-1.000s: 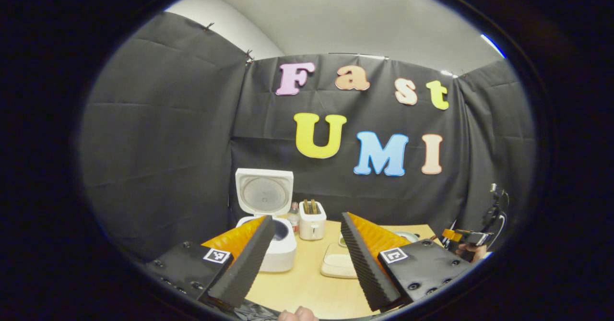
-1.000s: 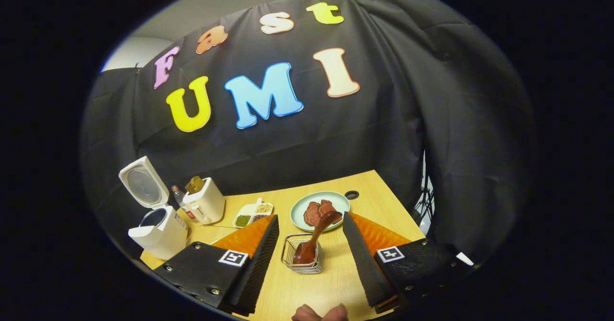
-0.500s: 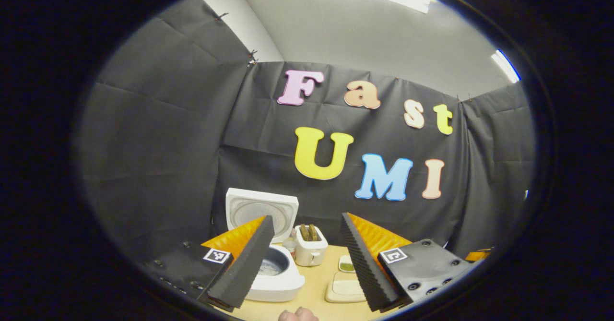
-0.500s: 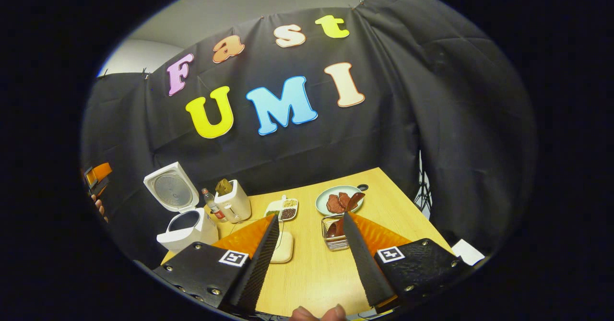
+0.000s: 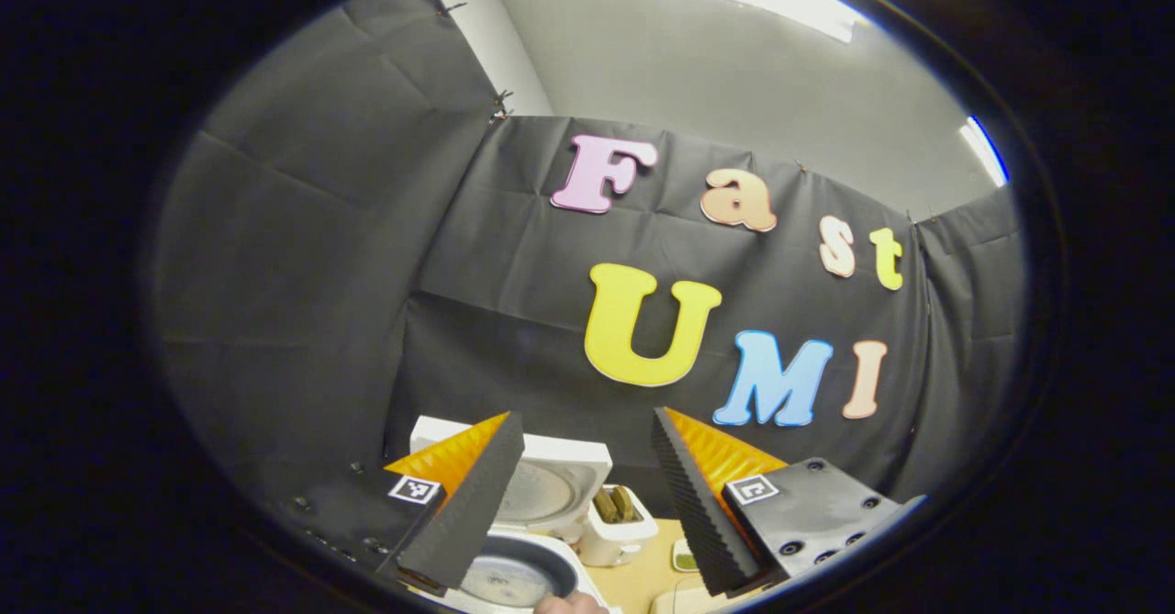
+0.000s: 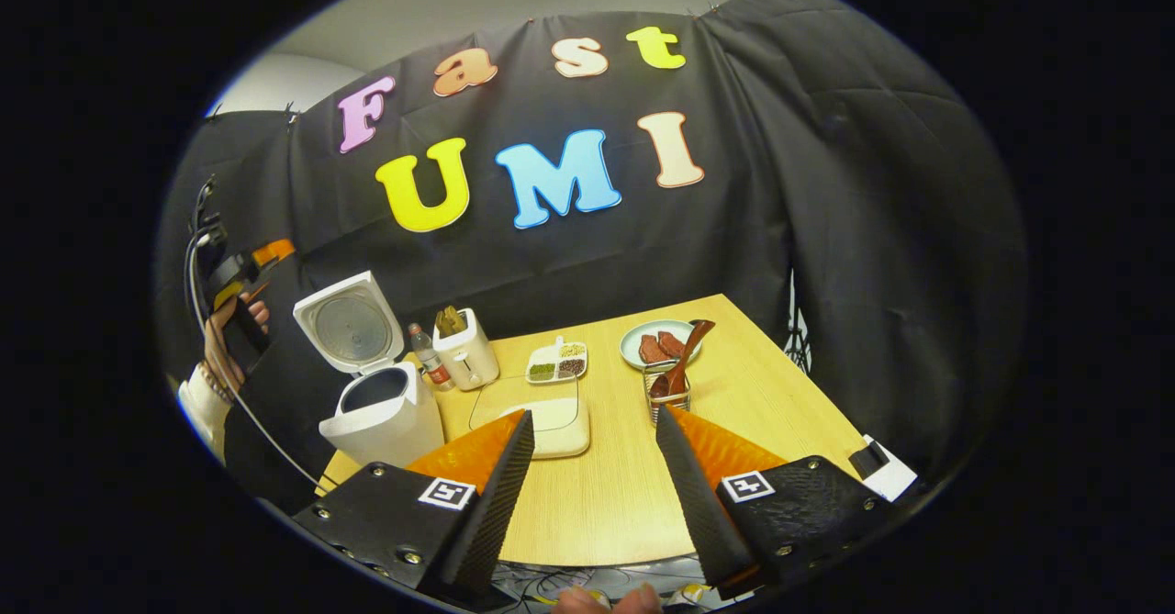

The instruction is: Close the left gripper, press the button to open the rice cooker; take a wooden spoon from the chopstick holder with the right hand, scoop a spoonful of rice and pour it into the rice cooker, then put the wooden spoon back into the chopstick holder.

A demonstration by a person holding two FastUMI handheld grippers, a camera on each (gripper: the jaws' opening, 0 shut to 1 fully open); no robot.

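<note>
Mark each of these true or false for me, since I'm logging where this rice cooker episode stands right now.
1. The rice cooker has its lid up. True.
2. The wooden spoon is clamped in the right gripper. False: it stands in the chopstick holder, and the gripper is open and apart from it.
3. The left gripper is open. True.
4. The plate is bare. False: dark red pieces lie on it.
5. The toaster stands between the rice cooker and the divided dish. True.
6. The chopstick holder sits left of the rice cooker in the right gripper view. False: it is to the right.
</note>
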